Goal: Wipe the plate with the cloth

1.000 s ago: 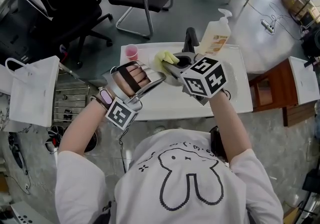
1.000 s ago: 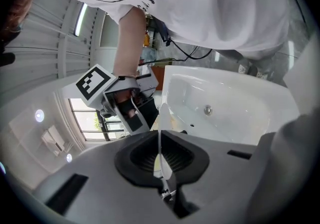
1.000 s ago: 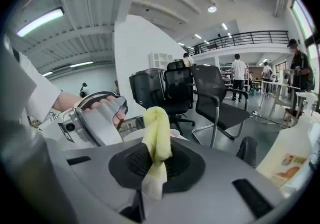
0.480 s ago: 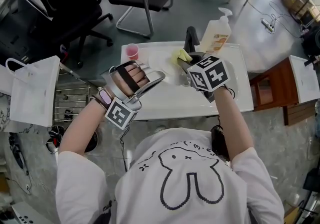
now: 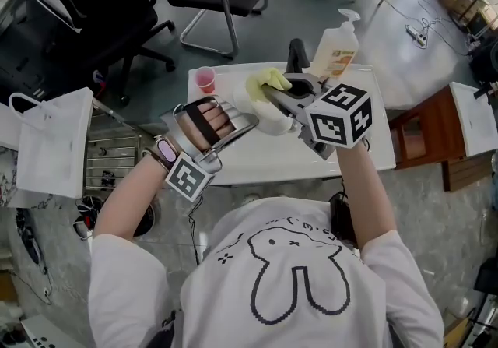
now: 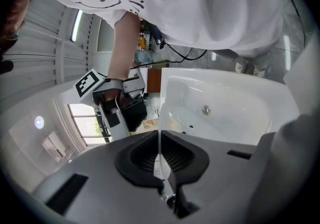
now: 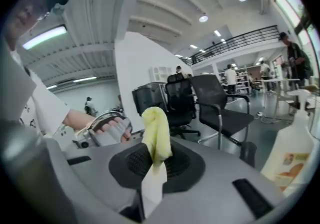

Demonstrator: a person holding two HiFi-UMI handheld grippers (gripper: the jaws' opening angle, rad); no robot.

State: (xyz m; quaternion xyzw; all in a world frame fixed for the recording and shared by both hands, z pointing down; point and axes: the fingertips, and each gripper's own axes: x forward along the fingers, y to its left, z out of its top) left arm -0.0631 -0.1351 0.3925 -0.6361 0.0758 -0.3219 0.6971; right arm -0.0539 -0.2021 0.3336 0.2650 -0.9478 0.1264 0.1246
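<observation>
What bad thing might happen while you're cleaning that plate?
The left gripper pinches the white plate only by its thin rim, so a hard push from the yellow cloth in the right gripper might twist it loose. The pink cup and soap bottle stand close by; a wide swipe might knock them.

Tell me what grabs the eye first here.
The yellow cloth stands out most, pinched in the right gripper's jaws above the white table. Beside it, the left gripper grips a white plate by its rim; a soap bottle stands at the table's far edge.
</observation>
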